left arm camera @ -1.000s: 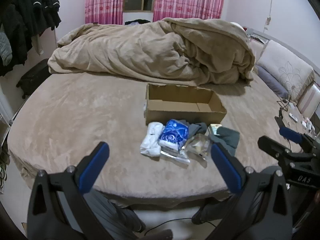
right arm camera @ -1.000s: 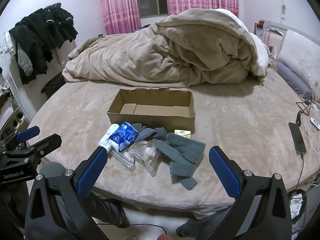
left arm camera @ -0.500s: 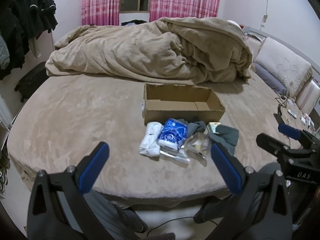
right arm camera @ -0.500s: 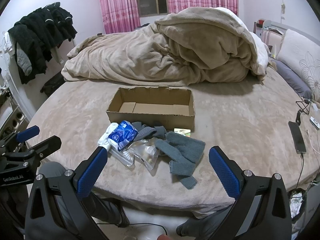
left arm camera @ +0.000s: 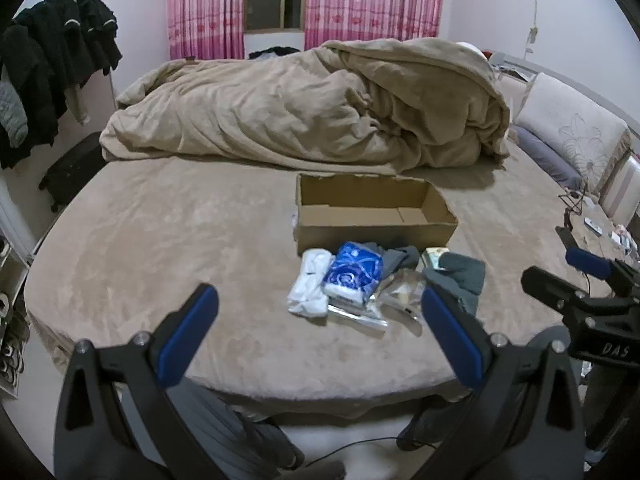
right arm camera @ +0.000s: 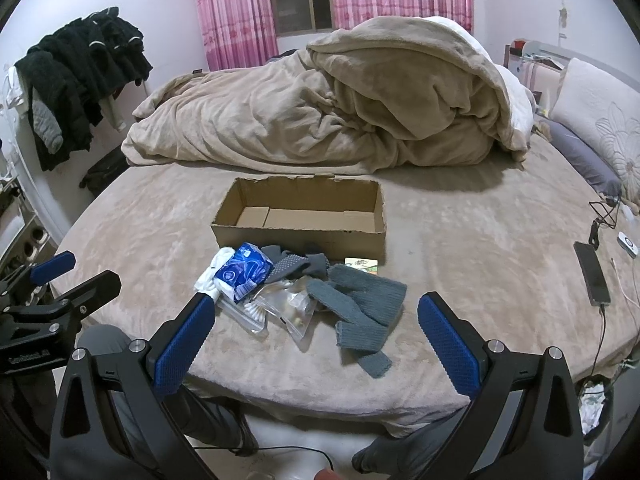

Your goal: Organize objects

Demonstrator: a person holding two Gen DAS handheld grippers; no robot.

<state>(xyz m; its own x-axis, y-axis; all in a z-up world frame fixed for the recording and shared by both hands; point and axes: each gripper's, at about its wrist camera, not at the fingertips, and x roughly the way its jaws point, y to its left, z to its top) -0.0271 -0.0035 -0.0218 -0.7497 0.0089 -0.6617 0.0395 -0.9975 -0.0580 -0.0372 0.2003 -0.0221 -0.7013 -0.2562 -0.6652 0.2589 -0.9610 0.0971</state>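
An open, empty cardboard box (left arm camera: 372, 216) (right arm camera: 300, 220) sits on the bed. In front of it lies a pile: a white rolled cloth (left arm camera: 310, 288), a blue tissue pack (left arm camera: 354, 274) (right arm camera: 242, 266), clear plastic bags (right arm camera: 286, 304), grey gloves (right arm camera: 356, 300), dark grey socks (right arm camera: 294, 264) and a small green card (right arm camera: 361, 263). My left gripper (left arm camera: 318, 328) is open and empty, short of the pile. My right gripper (right arm camera: 314, 332) is open and empty, short of the pile, and also shows in the left wrist view (left arm camera: 576, 284).
A bunched tan duvet (left arm camera: 320, 108) covers the far half of the bed. A pillow (right arm camera: 600, 120) lies at the right. A phone on a cable (right arm camera: 592, 272) and a small white device (right arm camera: 628, 239) lie at the right edge. Dark clothes (right arm camera: 76, 80) hang at the left.
Both grippers have shifted slightly; the view has tilted a little. Both stay open and empty. The pile and box have not moved.
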